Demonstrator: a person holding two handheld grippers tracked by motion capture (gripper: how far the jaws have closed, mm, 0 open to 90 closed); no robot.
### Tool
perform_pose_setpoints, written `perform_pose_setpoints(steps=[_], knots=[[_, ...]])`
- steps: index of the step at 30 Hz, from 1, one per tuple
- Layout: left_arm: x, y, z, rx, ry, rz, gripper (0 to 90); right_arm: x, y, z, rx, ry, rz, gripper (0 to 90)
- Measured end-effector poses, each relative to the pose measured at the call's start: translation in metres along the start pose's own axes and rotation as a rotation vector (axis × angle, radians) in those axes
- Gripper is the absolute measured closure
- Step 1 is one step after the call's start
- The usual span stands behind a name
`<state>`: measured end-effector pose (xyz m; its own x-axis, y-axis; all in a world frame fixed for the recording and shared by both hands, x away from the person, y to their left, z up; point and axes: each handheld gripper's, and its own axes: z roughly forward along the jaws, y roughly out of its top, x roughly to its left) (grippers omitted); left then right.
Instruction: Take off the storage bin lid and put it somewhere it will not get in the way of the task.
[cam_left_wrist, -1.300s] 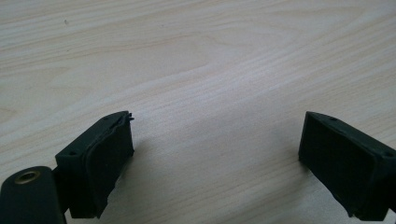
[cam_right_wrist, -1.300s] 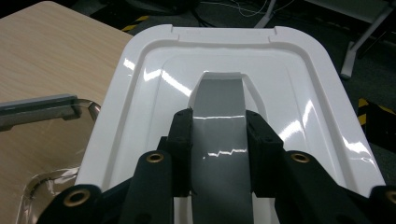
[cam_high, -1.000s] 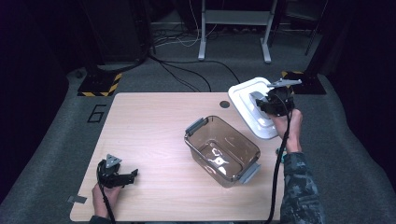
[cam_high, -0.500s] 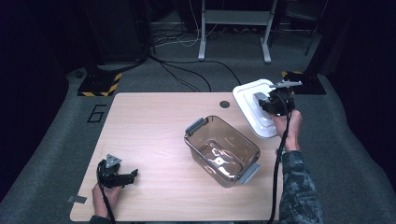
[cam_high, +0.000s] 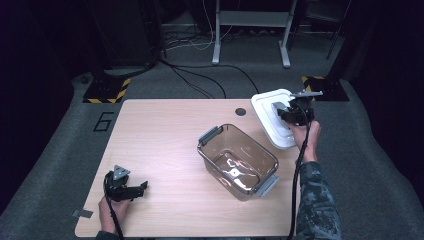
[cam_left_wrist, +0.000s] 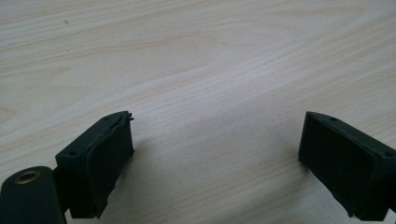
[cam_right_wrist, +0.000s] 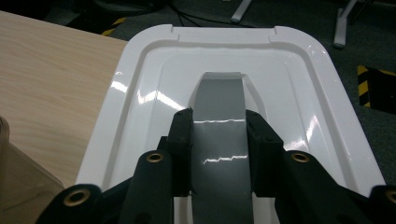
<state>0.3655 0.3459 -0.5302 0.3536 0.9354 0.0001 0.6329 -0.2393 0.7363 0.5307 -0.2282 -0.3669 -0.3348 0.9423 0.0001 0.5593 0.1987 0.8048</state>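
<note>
I see one clear tub (cam_high: 238, 162) near the middle of the bench (cam_high: 160, 140), set at an angle, with a grey latch (cam_high: 209, 134) at its far-left end and another at its near-right end. Nothing lies inside it; I see only glare on its floor.

I count one white lid (cam_high: 272, 116), at the far right corner of the bench, partly past the edge. In the right gripper view the lid (cam_right_wrist: 299, 102) has a grey handle (cam_right_wrist: 219, 116) running down its middle.

There are two hand-held grippers. My right hand-held gripper (cam_high: 292, 112) sits over the lid, and in its own view the right hand-held gripper (cam_right_wrist: 219, 149) has its jaws pressed against both sides of the grey handle, so it has hold of the lid by that strip.

My left hand-held gripper (cam_high: 126, 186) rests at the near left of the bench, well apart from the tub. In its own view the left hand-held gripper (cam_left_wrist: 215, 154) has its jaws spread wide, with nothing between them but bare wood.
</note>
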Motion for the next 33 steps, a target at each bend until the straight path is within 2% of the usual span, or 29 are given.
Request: perform_pose_setpoints(steps=[5, 15, 21, 33], knots=[[0.000, 0.000, 0.000, -0.001, 0.001, 0.001, 9.5, 0.001, -0.006, 0.011, 0.005, 0.022, 0.022, 67.0], [0.000, 0.000, 0.000, -0.001, 0.001, 0.001, 9.5, 0.001, -0.020, 0.026, 0.007, 0.029, 0.070, 67.0], [0.000, 0.000, -0.001, 0.008, -0.001, 0.003, 9.5, 0.003, -0.032, 0.035, 0.008, 0.055, 0.098, 67.0], [0.000, 0.000, 0.000, 0.007, -0.001, 0.003, 9.5, 0.006, -0.051, 0.053, 0.044, 0.074, 0.104, 67.0]])
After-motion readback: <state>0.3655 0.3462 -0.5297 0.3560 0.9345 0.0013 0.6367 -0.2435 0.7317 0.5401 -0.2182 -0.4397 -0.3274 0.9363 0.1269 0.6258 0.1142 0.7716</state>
